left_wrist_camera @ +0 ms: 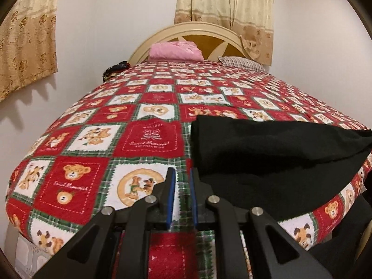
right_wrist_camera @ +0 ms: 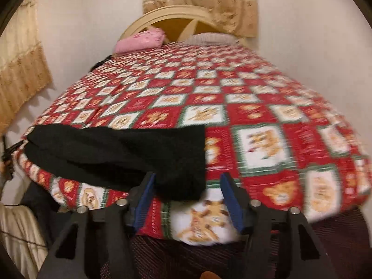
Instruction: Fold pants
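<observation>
My left gripper (left_wrist_camera: 182,174) is nearly closed on nothing, beside the black pants (left_wrist_camera: 267,158) lying on the bedspread (left_wrist_camera: 139,139) (near edge). My right gripper (right_wrist_camera: 187,181) gapes; the blurred pants corner seems untouched.

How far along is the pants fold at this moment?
Done: the black pants lie near the bed's front edge, doubled into a layered bundle on the teddy-bear bedspread. In hand: nothing; the left tongs are nearly shut beside the pants with no cloth between them, and the right tongs stand open around the bundle's corner. Left: the edges look uneven, so perhaps one more fold or some smoothing.
</observation>
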